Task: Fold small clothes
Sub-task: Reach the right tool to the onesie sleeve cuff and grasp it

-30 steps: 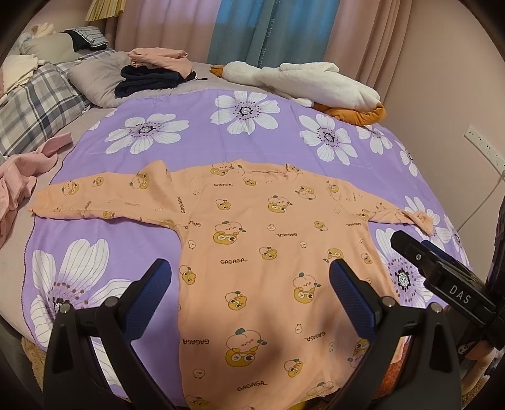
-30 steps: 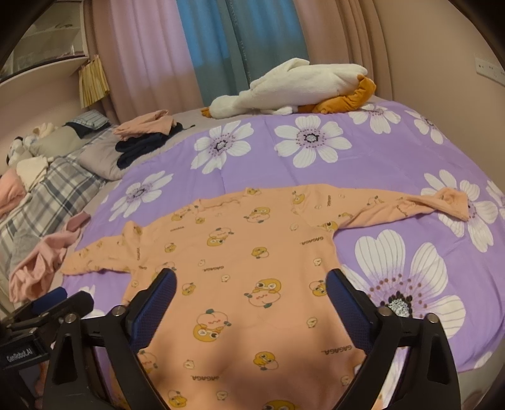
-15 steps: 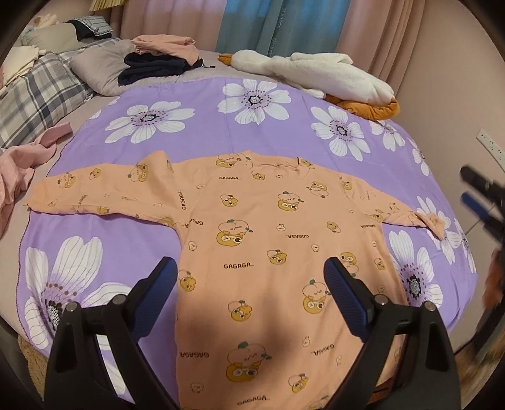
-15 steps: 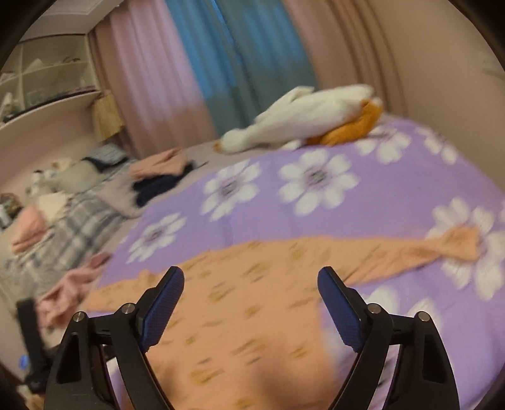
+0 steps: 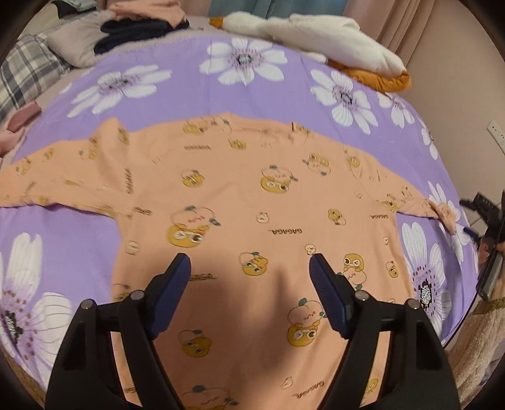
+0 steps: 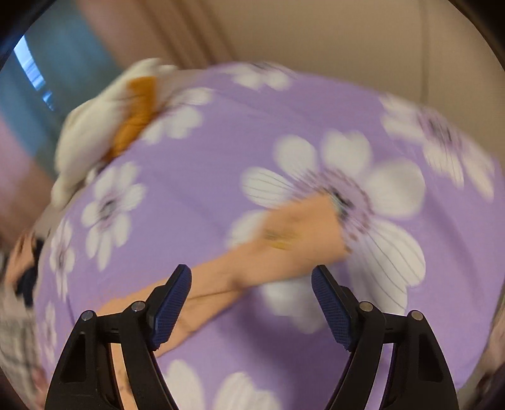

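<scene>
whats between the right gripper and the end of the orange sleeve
Nothing lies between them. In the right wrist view the open right gripper hovers over the orange sleeve, whose cuff end lies just ahead on the purple flowered blanket.

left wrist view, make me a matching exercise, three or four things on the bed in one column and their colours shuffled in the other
Things:
1. baby top
2. bedspread
3. plush toy
4. pillow

Colours:
A. purple with white flowers
B. grey plaid
C. peach with cartoon prints
D. white and orange

Pairs: 1-C, 2-A, 3-D, 4-B
</scene>
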`<state>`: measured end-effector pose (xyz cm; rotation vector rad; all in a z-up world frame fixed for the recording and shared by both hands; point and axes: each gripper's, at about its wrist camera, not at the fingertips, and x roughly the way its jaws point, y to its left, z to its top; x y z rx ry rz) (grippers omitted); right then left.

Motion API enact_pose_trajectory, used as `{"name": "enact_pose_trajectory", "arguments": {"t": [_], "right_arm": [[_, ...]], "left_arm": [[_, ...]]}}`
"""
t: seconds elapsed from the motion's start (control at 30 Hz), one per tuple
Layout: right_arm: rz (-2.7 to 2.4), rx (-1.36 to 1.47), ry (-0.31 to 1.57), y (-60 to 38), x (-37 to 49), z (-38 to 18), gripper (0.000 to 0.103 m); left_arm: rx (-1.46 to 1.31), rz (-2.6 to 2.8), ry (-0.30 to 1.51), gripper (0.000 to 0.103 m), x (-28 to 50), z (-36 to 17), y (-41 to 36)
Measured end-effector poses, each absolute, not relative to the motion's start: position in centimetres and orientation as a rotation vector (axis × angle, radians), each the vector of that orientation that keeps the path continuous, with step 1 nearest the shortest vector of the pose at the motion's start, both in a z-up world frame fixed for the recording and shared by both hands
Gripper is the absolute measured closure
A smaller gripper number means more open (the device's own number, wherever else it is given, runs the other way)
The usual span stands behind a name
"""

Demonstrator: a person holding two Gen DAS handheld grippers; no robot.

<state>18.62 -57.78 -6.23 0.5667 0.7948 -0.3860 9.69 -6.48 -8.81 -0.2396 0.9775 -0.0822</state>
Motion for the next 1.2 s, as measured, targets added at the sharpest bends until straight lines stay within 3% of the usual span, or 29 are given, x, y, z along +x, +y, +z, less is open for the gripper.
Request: {"name": "enact_pose_trajectory", "arguments": {"t": [0.13, 0.3, 0.33, 0.37, 0.4, 0.43, 0.67, 0.83, 0.93, 1.0, 1.07, 1.2], "right_arm": [[-0.429, 0.642, 0.812, -60.8, 18.2, -8.9, 0.029], [-0.321, 0.814, 0.832, -61.8, 19.7, -11.6, 0.053], [-0.336, 0.796, 0.816, -61.6, 20.0, -11.5, 0.063], [-0.351, 0.775, 0.81, -61.2, 20.1, -11.3, 0.083], [-0.369, 0.751, 0.805, -61.0, 20.2, -11.1, 0.092], [-0.374, 0.756, 0.794, -61.1, 20.0, -10.9, 0.094], [-0.339, 0.848, 0.587, -63.0, 14.2, -7.8, 0.095], [-0.413, 0.949, 0.714, -65.0, 14.2, -11.8, 0.095], [-0.418, 0.994, 0.698, -65.4, 13.5, -11.8, 0.094], [-0.471, 0.935, 0.67, -65.3, 13.0, -10.7, 0.088], [-0.561, 0.879, 0.667, -65.0, 12.7, -10.3, 0.074], [-0.526, 0.969, 0.635, -66.2, 11.6, -11.0, 0.069]], "left_arm": [[-0.238, -0.1, 1.023, 0.027, 10.9, -10.1, -7.6], [-0.233, -0.119, 1.059, 0.027, 11.8, -11.4, -8.8], [-0.231, -0.123, 1.063, 0.027, 11.8, -11.6, -9.0], [-0.226, -0.123, 1.068, 0.027, 11.9, -11.9, -9.1], [-0.22, -0.122, 1.073, 0.027, 12.0, -12.1, -9.3], [-0.212, -0.121, 1.076, 0.027, 11.9, -12.3, -9.4], [-0.2, -0.122, 1.078, 0.027, 11.9, -12.7, -9.4], [-0.185, -0.123, 1.076, 0.027, 11.7, -12.8, -9.6], [-0.2, -0.136, 1.078, 0.027, 11.4, -12.7, -9.3], [-0.214, -0.142, 1.079, 0.027, 11.3, -12.6, -9.2], [-0.227, -0.147, 1.079, 0.027, 11.1, -12.5, -9.0], [-0.244, -0.154, 1.069, 0.027, 10.8, -12.1, -9.0]]}}
